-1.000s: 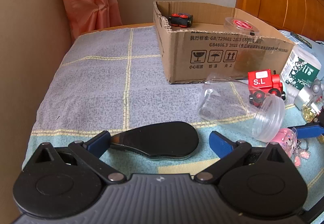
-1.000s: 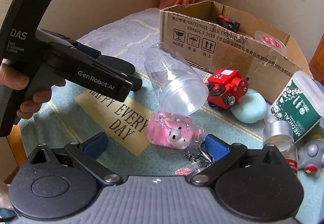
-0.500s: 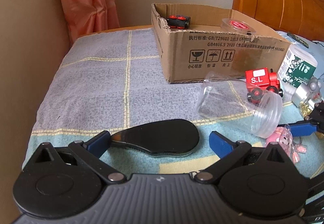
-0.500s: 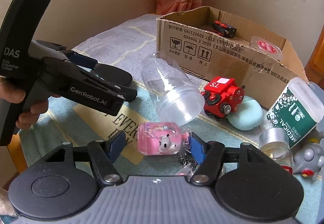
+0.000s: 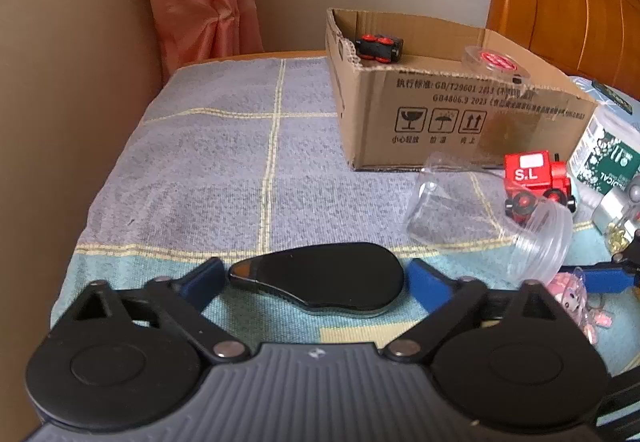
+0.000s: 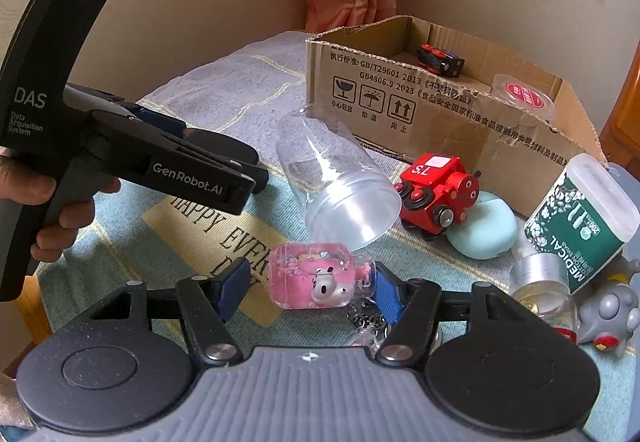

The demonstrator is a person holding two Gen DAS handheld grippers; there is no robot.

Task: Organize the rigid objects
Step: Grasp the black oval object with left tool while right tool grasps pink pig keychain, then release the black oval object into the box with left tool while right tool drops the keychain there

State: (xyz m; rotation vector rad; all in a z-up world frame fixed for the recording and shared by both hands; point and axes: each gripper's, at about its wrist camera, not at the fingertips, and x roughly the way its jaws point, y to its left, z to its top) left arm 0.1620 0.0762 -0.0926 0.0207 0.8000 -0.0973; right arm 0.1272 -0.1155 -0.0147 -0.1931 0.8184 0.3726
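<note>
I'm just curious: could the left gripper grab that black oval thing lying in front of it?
Probably yes. The left gripper is open with the black oval lying flat between its fingers, nothing covering it. Its wide, low shape might make the pinch awkward.

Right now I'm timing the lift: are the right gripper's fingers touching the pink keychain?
Cannot tell. In the right wrist view the right gripper flanks the pink keychain; contact isn't plain.

black hand-held gripper (image 6: 308, 288), blue pads (image 6: 386, 294)
</note>
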